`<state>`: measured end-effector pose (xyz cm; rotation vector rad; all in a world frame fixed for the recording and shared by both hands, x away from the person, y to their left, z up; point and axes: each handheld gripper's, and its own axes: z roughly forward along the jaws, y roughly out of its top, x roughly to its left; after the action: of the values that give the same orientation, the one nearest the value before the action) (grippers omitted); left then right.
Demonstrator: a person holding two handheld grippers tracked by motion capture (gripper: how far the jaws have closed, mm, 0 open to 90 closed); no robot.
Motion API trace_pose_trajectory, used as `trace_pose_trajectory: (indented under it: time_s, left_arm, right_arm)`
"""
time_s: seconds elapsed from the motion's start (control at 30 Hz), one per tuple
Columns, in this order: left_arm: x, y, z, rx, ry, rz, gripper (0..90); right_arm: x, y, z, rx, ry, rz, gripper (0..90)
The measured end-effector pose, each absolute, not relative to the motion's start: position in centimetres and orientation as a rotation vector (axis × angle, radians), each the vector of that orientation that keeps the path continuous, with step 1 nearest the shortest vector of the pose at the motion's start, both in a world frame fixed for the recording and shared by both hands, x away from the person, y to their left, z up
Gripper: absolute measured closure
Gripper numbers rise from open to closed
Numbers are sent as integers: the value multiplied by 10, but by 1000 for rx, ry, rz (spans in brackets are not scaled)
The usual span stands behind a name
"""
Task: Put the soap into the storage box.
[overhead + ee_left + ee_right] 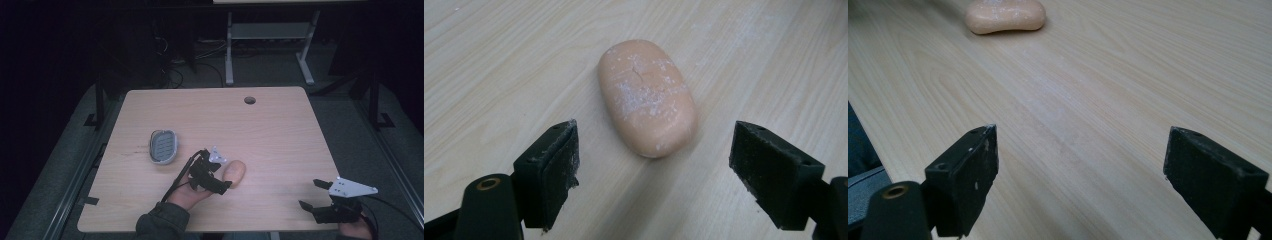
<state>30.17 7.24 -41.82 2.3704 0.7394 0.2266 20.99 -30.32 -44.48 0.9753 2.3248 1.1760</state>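
Observation:
A peach oval bar of soap (234, 173) (646, 97) lies flat on the wooden table (280, 135), dusted with white specks. My left gripper (223, 173) (658, 167) is open and low over the table, with the soap's near end just ahead of its jaws and nothing between the pads. My right gripper (311, 194) (1083, 172) is also open and holds nothing, near the table's front right edge. From the right gripper view the soap (1005, 16) lies well ahead at the upper left.
A grey oval soap dish (163, 146) with a ribbed inside stands left of the soap. A round cable hole (249, 100) sits near the table's far edge. Another desk's legs (229, 55) stand on the dark floor beyond.

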Motion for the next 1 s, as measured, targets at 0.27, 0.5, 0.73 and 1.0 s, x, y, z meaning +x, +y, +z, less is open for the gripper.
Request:
trace_pose_trajectory:
  time_s: [0.27,0.5,0.73,1.0]
  left_arm:
    - [310,58,-417,2390,757,231,197]
    - [315,49,-420,2393,776,224,200]
    - [321,42,-421,2407,797,223,200]
    - [327,34,-426,2404,833,217,204]
  right_arm:
    - [210,-303,-444,970,2324,1178,138]
    - [210,-304,-444,976,2320,1183,138]
    - [210,-304,-444,970,2324,1180,138]
    - [210,-304,-443,971,2323,1182,138]
